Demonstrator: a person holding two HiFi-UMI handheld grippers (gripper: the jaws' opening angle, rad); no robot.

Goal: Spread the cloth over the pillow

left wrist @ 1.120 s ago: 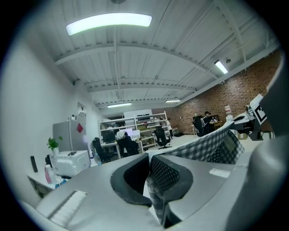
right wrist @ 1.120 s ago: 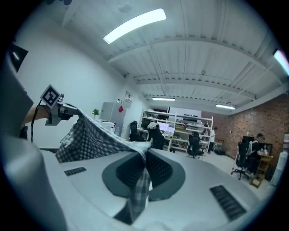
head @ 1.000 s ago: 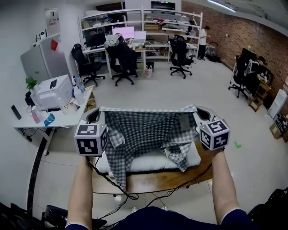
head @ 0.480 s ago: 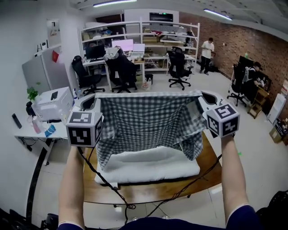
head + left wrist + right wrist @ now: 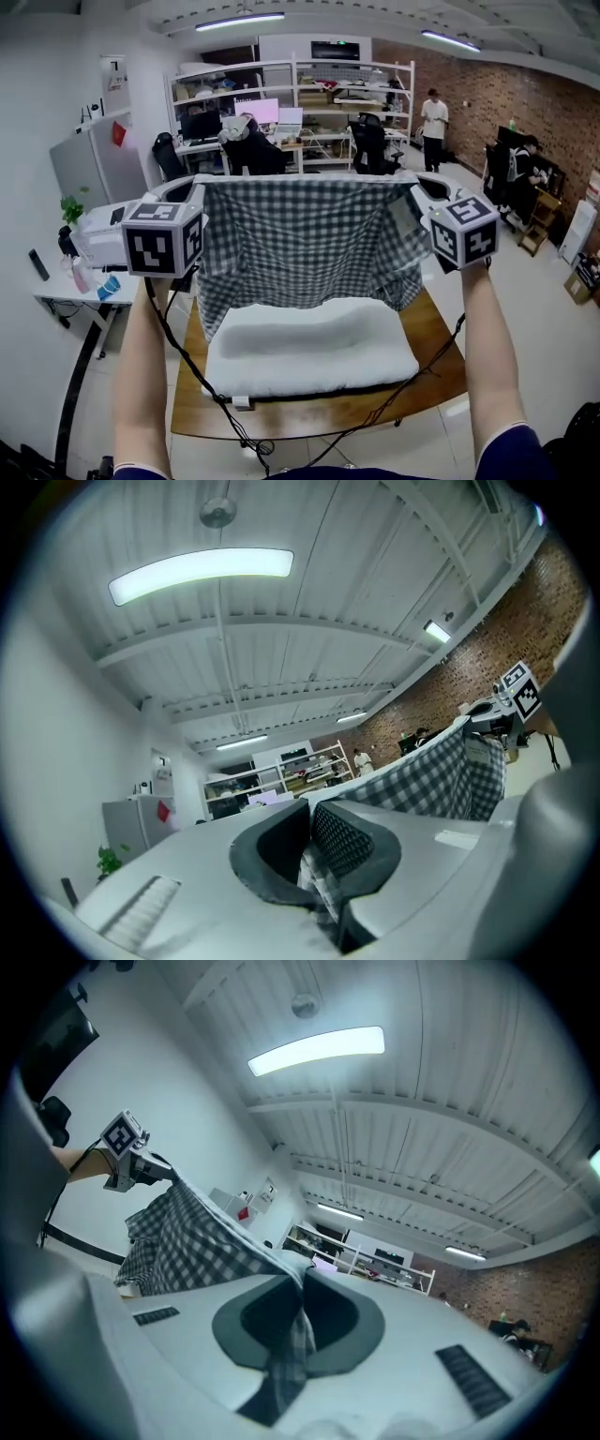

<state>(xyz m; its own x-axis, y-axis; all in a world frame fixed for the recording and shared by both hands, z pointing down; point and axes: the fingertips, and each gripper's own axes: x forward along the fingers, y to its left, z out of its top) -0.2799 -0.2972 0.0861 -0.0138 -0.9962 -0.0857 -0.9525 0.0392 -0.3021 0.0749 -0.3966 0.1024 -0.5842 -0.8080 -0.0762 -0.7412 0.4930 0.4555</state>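
A grey-and-white checked cloth (image 5: 305, 239) hangs stretched like a curtain between my two grippers, its lower edge just above the far side of the pillow. The white pillow (image 5: 309, 352) lies uncovered on a wooden table (image 5: 436, 333). My left gripper (image 5: 194, 187) is shut on the cloth's top left corner; in the left gripper view the jaws (image 5: 309, 841) pinch the fabric (image 5: 441, 780). My right gripper (image 5: 422, 189) is shut on the top right corner, and the cloth (image 5: 183, 1237) runs out from its jaws (image 5: 302, 1312). Both grippers point level at chest height.
Cables (image 5: 234, 427) trail over the table's near edge. A white desk with a printer (image 5: 98, 239) stands to the left. Office chairs (image 5: 253, 150) and shelves (image 5: 309, 89) fill the back. A person (image 5: 433, 117) stands far right, near a brick wall.
Both grippers have risen together with the cloth. It was draped in folds over the pillow; now it hangs clear of it and flatter, and the pillow lies bare.
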